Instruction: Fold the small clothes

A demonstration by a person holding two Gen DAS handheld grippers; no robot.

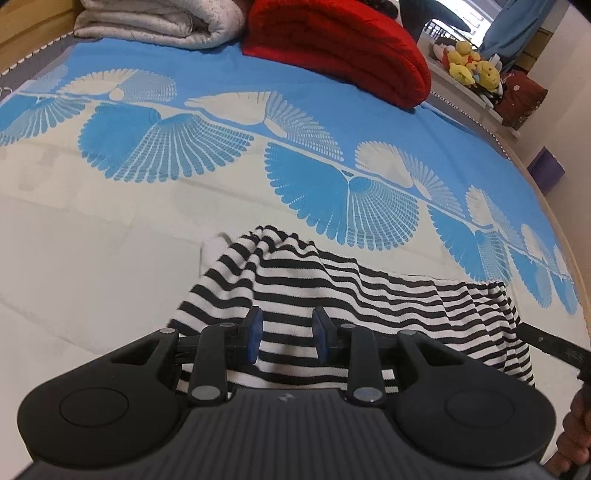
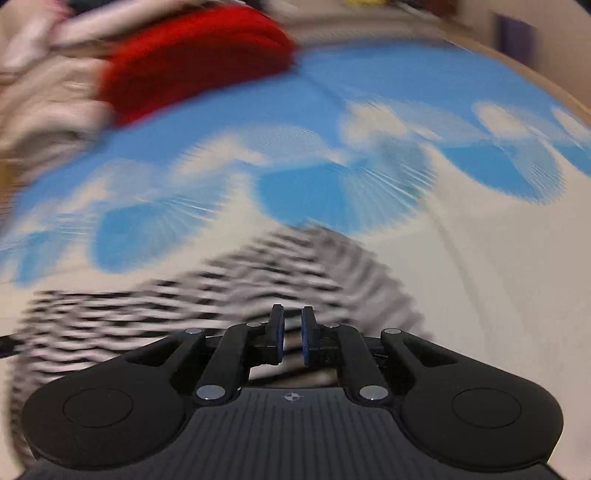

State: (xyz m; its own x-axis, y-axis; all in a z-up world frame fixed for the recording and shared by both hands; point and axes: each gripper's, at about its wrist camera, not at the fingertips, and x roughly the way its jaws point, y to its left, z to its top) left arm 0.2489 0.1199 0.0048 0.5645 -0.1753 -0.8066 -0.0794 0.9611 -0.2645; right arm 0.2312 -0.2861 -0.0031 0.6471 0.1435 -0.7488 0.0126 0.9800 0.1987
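A black-and-white striped garment [image 1: 332, 280] lies rumpled on the bed cover [image 1: 92, 258], with a raised fold at its far left. My left gripper [image 1: 288, 332] hovers over its near part. The blue pads stand apart and the stripes run unbroken through the gap, so nothing is pinched. The right wrist view is badly blurred. In it the same striped garment [image 2: 221, 280] spreads to the left and ahead of my right gripper [image 2: 293, 332], whose pads stand a narrow gap apart with nothing clamped between them. A black part of the right gripper [image 1: 546, 347] and a hand [image 1: 576, 424] show at the garment's right end.
The cover is cream near me and blue with fan patterns [image 1: 184, 155] farther off. A folded red blanket [image 1: 340, 48] and a folded white quilt [image 1: 159, 22] lie at the far side. Plush toys [image 1: 472, 66] sit on a shelf beyond the bed's right edge, near a purple box [image 1: 546, 170].
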